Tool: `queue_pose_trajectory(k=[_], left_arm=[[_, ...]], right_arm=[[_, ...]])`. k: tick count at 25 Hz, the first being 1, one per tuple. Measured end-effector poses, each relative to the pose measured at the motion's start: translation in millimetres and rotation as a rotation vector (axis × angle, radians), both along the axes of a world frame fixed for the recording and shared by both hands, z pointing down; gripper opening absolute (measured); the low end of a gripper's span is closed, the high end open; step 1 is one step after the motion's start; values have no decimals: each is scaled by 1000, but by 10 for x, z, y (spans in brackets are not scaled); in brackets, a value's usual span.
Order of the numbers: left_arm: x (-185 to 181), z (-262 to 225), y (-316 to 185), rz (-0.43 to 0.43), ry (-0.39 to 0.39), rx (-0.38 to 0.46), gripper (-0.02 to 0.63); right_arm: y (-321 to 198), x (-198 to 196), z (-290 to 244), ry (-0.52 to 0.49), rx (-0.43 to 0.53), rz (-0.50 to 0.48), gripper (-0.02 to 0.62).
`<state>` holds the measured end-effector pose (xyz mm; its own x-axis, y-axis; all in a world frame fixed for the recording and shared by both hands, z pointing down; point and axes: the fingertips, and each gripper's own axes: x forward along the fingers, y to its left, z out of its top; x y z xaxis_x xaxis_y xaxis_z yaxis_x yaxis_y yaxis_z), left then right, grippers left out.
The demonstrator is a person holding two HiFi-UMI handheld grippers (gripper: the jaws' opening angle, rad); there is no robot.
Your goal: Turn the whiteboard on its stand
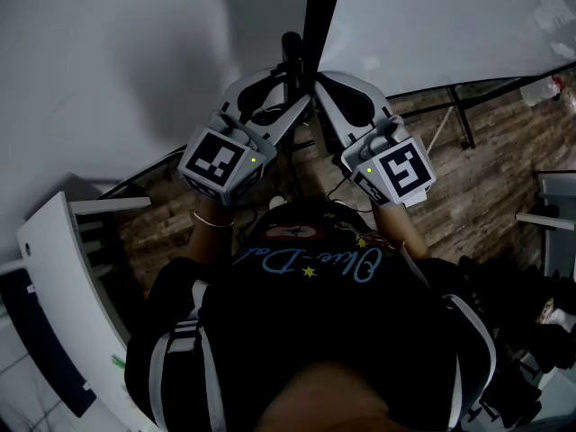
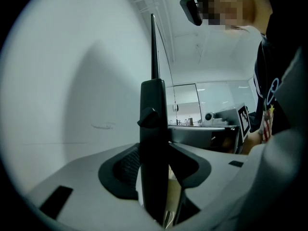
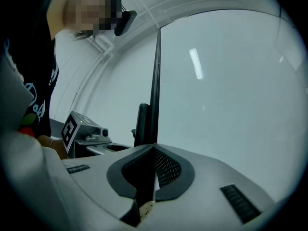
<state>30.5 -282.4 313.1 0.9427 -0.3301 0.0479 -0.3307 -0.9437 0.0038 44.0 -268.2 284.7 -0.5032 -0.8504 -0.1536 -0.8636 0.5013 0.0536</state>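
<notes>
Two grippers meet at the whiteboard's [image 3: 226, 90] upright edge: right gripper's [image 3: 152, 163] jaws clenched on that thin edge, left gripper's [image 2: 154, 160] jaws grasping the dark post [image 2: 153, 124] beside it.

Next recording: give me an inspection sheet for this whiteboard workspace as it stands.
Surface: brown wood-plank floor.
Job's things: white whiteboard in a black frame, seen edge-on; black upright post with a knob beside its edge; black stand legs on the floor.
Clutter: white curved panel at lower left; dark items at lower right, unidentifiable.
Grippers: left gripper clamped on the post; right gripper clamped on the whiteboard's thin edge.
Cables: nothing seen.
Surroundings: white walls; person in a dark top.
</notes>
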Motion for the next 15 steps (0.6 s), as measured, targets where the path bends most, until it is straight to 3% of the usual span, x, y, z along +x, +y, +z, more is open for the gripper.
queue_pose_trajectory(k=[15], left_arm=[[-13, -7, 3, -28, 0, -18, 199]], right_arm=[[7, -3, -13, -10, -2, -25, 18]])
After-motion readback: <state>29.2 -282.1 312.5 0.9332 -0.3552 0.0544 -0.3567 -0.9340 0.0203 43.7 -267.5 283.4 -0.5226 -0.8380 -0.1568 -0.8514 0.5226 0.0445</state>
